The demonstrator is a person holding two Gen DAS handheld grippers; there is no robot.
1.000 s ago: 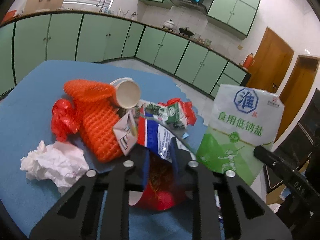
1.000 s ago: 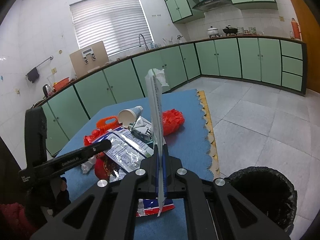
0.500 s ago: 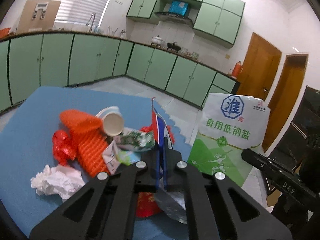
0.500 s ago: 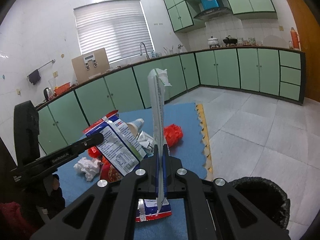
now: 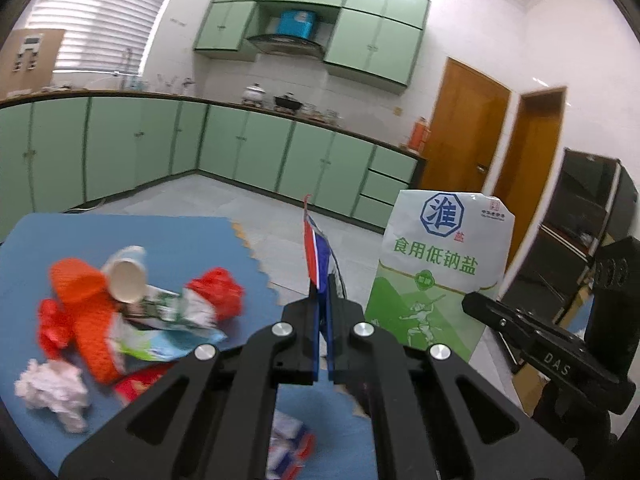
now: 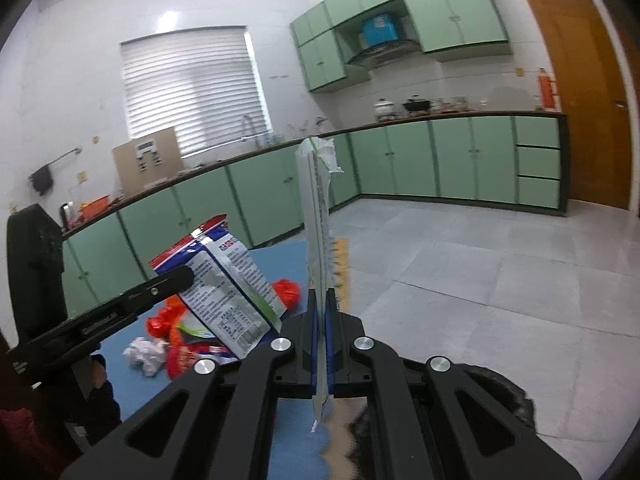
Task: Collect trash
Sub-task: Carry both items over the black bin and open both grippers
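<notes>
My left gripper [image 5: 323, 300] is shut on a blue, red and silver snack wrapper [image 5: 316, 256], held edge-on above the blue mat [image 5: 192, 240]; from the right wrist view the wrapper [image 6: 224, 280] shows its printed back. My right gripper [image 6: 320, 304] is shut on a white and green salt bag [image 6: 316, 220], seen edge-on, and face-on in the left wrist view [image 5: 440, 272]. On the mat lies a trash pile: orange foam net [image 5: 88, 320], paper cup [image 5: 126, 280], red plastic [image 5: 218, 296], green and white wrapper [image 5: 172, 320], crumpled tissue [image 5: 52, 392].
A black-lined trash bin [image 6: 500, 396] stands on the tiled floor right of the mat, below my right gripper. Another small wrapper [image 5: 288, 444] lies on the mat under my left gripper. Green kitchen cabinets [image 6: 440, 160] line the far walls.
My left gripper closed on the snack wrapper and lifted it off the pile, moving up and right. My right gripper rose with the salt bag.
</notes>
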